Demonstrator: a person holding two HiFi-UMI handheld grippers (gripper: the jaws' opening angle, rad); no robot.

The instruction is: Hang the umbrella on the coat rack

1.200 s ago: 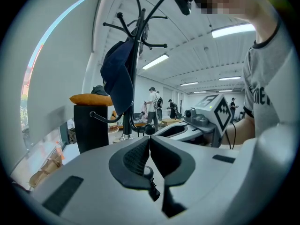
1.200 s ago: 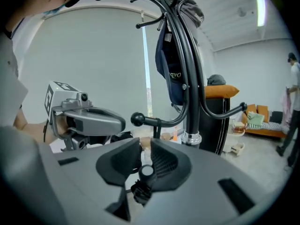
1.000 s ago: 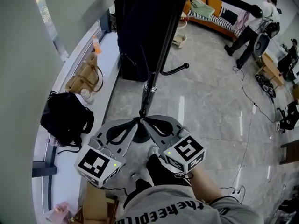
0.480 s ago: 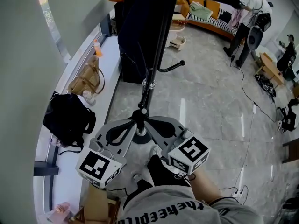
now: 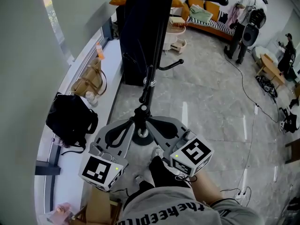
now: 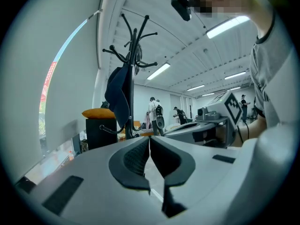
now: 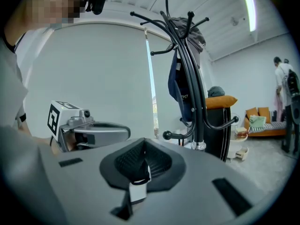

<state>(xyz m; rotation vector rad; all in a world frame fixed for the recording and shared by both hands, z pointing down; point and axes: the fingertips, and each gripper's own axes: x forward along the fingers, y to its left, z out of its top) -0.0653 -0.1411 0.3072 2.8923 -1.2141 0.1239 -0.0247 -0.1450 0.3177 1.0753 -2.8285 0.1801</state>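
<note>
Fingers (image 7: pixel 131 161) of the right gripper (image 7: pixel 143 146) are pressed together on a small black loop (image 7: pixel 139 181) with a white tab, most likely the umbrella's wrist strap. The left gripper (image 6: pixel 149 142) also has its fingers (image 6: pixel 136 158) closed tight, and whether anything thin is caught between them cannot be told. In the head view the two grippers meet tip to tip just in front of the coat rack (image 5: pixel 152 55), whose pole runs away from them toward 12 o'clock. A dark knob (image 5: pixel 142 110) sits right at the tips and may be part of the umbrella. The umbrella's body shows plainly in no view, so it presumably hangs below the grippers.

The step in hand looks like the approach: the strap is brought up to the rack but is not yet on a hook. A low hook (image 5: pixel 174 63) with a ball end juts out at about 1 o'clock from the fingertips and is free, while a dark garment (image 5: pixel 140 32) takes up the rack's 11 o'clock side. The next move calls for lifting the loop clear of that ball end, sliding it over the hook and then letting go.
</note>
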